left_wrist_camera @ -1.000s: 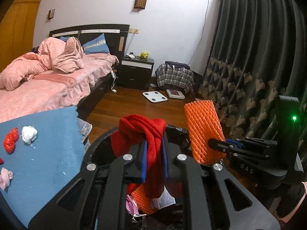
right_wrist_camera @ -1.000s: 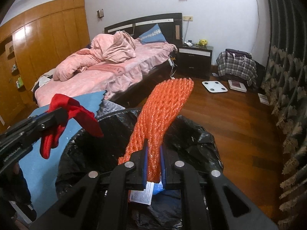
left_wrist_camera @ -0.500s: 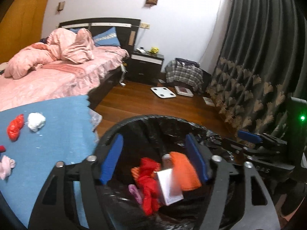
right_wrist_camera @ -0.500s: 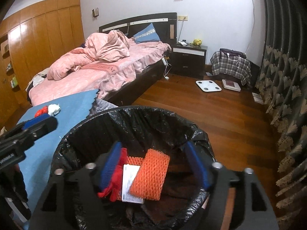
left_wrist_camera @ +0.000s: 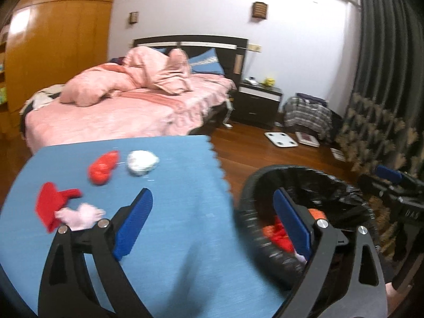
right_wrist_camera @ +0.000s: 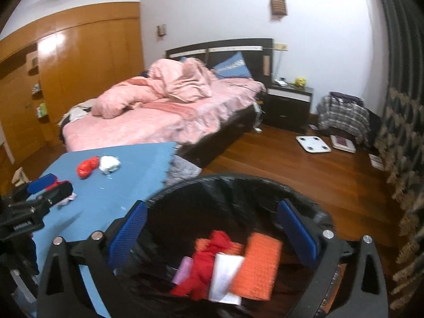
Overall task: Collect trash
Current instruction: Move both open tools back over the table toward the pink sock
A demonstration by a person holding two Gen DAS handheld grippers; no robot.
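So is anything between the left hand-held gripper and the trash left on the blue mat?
Nothing visible. The left hand-held gripper is open, with bare blue mat between it and the trash.

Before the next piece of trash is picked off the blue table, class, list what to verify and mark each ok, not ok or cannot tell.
1. Left gripper empty, jaws just opened: ok.
2. Right gripper empty, jaws just opened: ok.
3. Orange foam net and red cloth inside the bin: ok.
4. Table cleared: not ok; red wad, white wad, red scrap and pink scrap remain.
5. Room left in the bin: cannot tell.
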